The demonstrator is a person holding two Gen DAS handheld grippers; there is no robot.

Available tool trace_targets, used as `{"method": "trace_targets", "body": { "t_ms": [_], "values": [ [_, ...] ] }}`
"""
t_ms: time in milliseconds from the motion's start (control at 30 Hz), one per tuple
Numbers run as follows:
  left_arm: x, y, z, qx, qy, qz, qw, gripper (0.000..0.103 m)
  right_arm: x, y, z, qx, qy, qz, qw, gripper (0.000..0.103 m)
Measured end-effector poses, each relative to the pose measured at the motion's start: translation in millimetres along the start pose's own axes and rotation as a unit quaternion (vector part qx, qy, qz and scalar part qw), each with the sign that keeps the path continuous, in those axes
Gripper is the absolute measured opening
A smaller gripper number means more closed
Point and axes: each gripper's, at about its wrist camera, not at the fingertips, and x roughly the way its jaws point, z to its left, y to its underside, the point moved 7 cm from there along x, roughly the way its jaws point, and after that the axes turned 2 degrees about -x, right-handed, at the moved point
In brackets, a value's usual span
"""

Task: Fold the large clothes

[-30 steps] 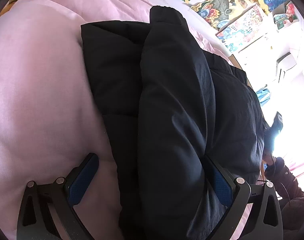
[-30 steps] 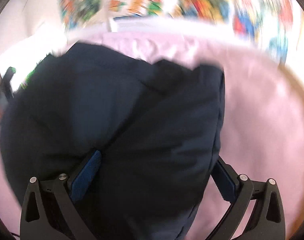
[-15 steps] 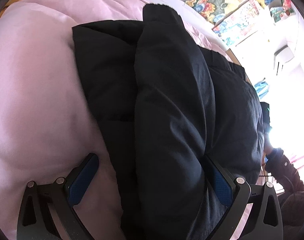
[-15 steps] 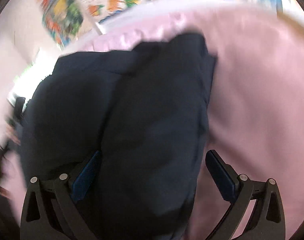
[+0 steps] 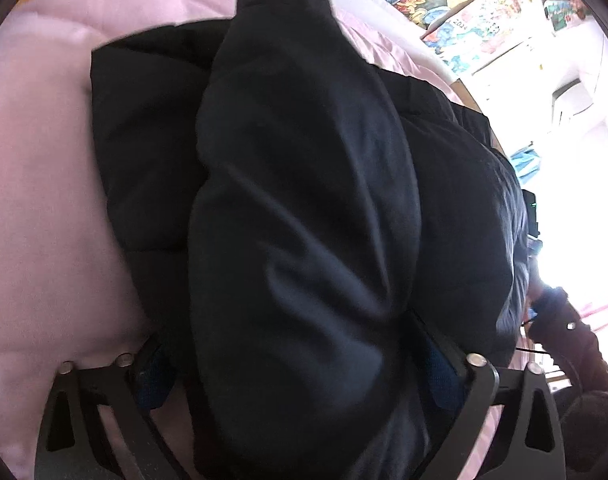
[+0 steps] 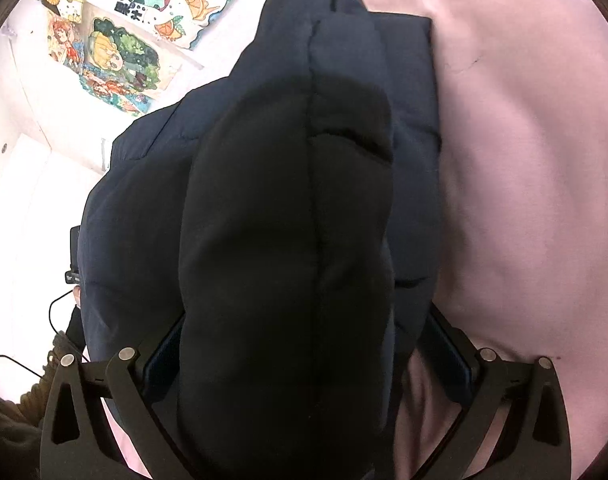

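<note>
A black puffer jacket (image 5: 304, 184) lies folded lengthwise on the pink bedding (image 5: 44, 200), with a padded sleeve on top. My left gripper (image 5: 294, 364) straddles its near end. The jaws are closing, and the sleeve bulges up between them and hides part of both blue pads (image 5: 154, 372). In the right wrist view the same jacket (image 6: 288, 220) runs straight away from me. My right gripper (image 6: 304, 348) stands wide around the jacket's other end. Its blue pads (image 6: 164, 354) lie beside the fabric without visibly squeezing it.
Pink bedding (image 6: 524, 160) spreads out to the side of the jacket. Colourful posters (image 6: 116, 56) hang on the white wall behind. A person's dark sleeve (image 5: 564, 332) shows past the jacket's far end. A wooden bed edge (image 5: 470, 92) runs along the far side.
The left view has crept closer, and the jacket now reaches the left pad, which stood on bare bedding. The right view has rolled and steadied, so the jacket now runs straight between its jaws.
</note>
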Motion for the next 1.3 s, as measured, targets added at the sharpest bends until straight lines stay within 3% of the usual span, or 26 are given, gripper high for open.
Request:
{"method": "trace_targets", "body": {
  "t_ms": [267, 367, 567, 833, 1033, 1300],
  "values": [
    [-17, -1, -33, 0.019, -0.117, -0.040, 0.9921, 0.051, -8, 8, 4, -0.003, 0.002, -0.004, 1.000, 0.083],
    [-20, 1, -54, 0.057, -0.181, -0.055, 0.9804, 0.040, -15, 9, 7, -0.010, 0.005, -0.016, 1.000, 0.070],
    [-26, 3, -85, 0.102, -0.262, -0.075, 0.9568, 0.027, -26, 5, 20, -0.024, 0.022, -0.038, 0.999, 0.049],
    [-56, 10, -126, 0.112, -0.287, -0.107, 0.9455, 0.021, -63, 4, 38, -0.038, 0.043, -0.070, 0.996, 0.031],
    [-108, 36, -149, 0.124, -0.284, -0.127, 0.9421, 0.021, -111, 16, 84, -0.074, 0.077, -0.067, 0.992, 0.030],
    [-173, 82, -187, 0.137, -0.281, -0.154, 0.9371, 0.021, -195, 49, 153, -0.120, 0.100, -0.096, 0.983, 0.030]
  ]
}}
